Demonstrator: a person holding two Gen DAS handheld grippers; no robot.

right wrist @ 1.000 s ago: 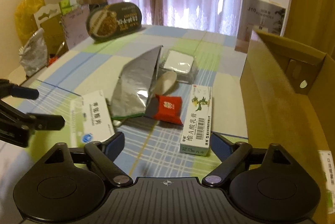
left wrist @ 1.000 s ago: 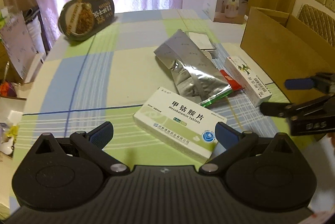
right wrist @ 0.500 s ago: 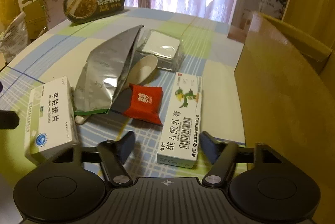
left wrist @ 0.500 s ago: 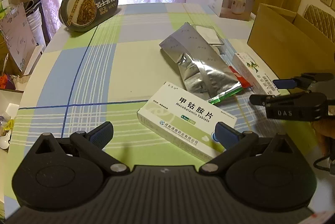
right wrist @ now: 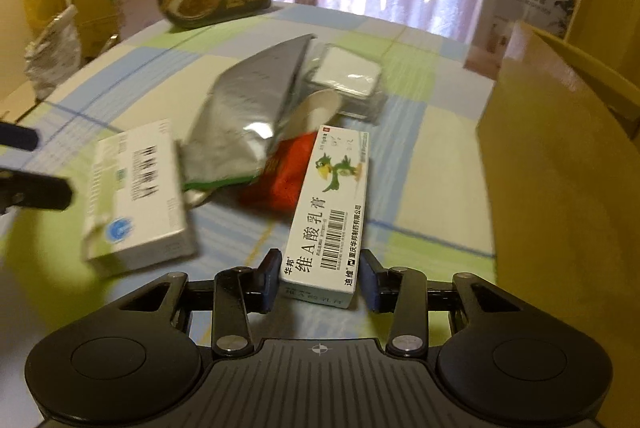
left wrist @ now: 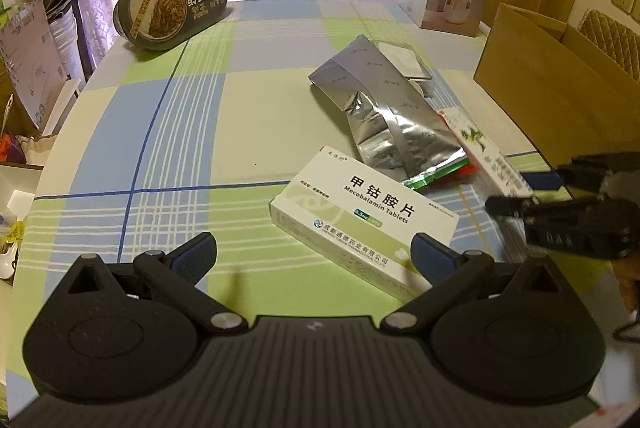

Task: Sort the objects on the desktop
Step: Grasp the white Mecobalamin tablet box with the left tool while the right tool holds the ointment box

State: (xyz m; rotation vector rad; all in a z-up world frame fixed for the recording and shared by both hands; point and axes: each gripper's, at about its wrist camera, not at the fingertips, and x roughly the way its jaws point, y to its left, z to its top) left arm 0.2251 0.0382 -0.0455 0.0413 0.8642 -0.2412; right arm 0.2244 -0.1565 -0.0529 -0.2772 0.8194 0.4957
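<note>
So the right tool [right wrist: 318,282] is straddling the near end of the narrow cream box [right wrist: 330,212], pads just off both sides and not clamping yet, and the box is lying flat on the counter [left wrist: 192,132] beside the red packet [right wrist: 282,174]. Looks like the grab step; next it's gonna need a squeeze, then a lift toward the cardboard box [right wrist: 560,164]. The left tool [left wrist: 312,254] is hanging wide apart over the tablet box [left wrist: 362,218], holding nothing.
</note>
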